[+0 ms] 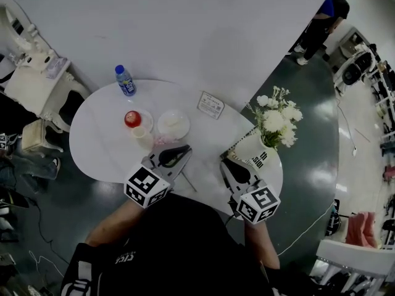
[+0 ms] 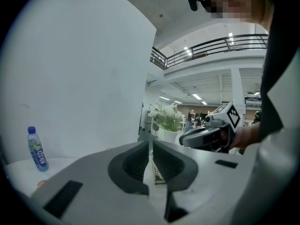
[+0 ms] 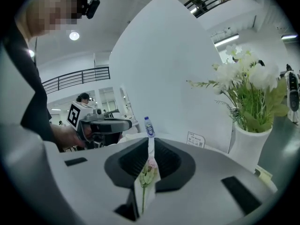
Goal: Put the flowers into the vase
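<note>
The left gripper (image 2: pixel 151 159), jaws pressed together on nothing, hovers beside the right gripper (image 3: pixel 150 156), clamped on a slim pink-budded flower in a white sleeve (image 3: pixel 146 172), which could snag the bouquet-crowded white ceramic vase (image 3: pixel 245 146) and tip it off the round white table (image 1: pixel 99 143) onto the hall's glossy dark floor (image 1: pixel 308 147).

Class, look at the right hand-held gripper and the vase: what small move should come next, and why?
Probably swing the right hand-held gripper rightward and up toward the white vase. Its jaws are shut on a wrapped pink flower, and the vase stands apart to its right, holding white flowers.
</note>
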A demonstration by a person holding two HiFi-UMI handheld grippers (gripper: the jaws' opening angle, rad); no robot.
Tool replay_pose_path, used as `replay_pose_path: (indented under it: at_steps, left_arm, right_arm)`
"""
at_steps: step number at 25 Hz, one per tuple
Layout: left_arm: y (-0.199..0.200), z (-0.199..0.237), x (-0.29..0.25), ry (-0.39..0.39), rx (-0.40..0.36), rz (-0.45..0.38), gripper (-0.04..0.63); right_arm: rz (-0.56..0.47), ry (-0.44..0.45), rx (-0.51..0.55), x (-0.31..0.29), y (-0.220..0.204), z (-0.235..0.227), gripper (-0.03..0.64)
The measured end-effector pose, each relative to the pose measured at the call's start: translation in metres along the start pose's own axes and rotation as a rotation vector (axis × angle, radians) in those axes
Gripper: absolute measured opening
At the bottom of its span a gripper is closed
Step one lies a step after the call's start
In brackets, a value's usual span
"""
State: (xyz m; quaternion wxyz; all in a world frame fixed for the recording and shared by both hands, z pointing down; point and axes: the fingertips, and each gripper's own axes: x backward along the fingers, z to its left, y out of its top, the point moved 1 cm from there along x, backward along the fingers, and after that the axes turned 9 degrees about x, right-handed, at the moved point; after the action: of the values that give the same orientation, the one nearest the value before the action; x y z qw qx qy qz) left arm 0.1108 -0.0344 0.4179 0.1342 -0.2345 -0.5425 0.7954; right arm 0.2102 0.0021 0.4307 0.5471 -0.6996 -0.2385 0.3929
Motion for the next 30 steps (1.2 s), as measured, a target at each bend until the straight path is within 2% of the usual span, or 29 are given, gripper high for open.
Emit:
replay_pose_path:
  at_steps: [9,14,21,25,30]
  left_arm:
    - [-0.015,0.016,0.027,0.144,0.043,0.021,0.046]
    - [-0.02,0.034,0.047,0.178,0.05,0.029,0.084]
    - [-0.028,0.09,0.097,0.18,0.053,0.033,0.106]
    - [-0.038,0.128,0.13,0.129,0.067,0.069,0.106]
    - [-0.036,0.167,0.163,0.06,0.043,0.084,0.106]
  right_arm:
    - [0.0,0.124,-0.008,-0.019,-0.007,0.016,0.054]
    - [0.013,0.142,-0.009,-0.038,-0.008,0.026,0.054]
    - [0.043,0.075,0.002,-0.087,0.001,0.044,0.054]
    - [0.036,-0.006,-0.028,-0.124,0.014,0.06,0.054]
    - [0.051,-0.08,-0.049,-0.157,0.023,0.088,0.054]
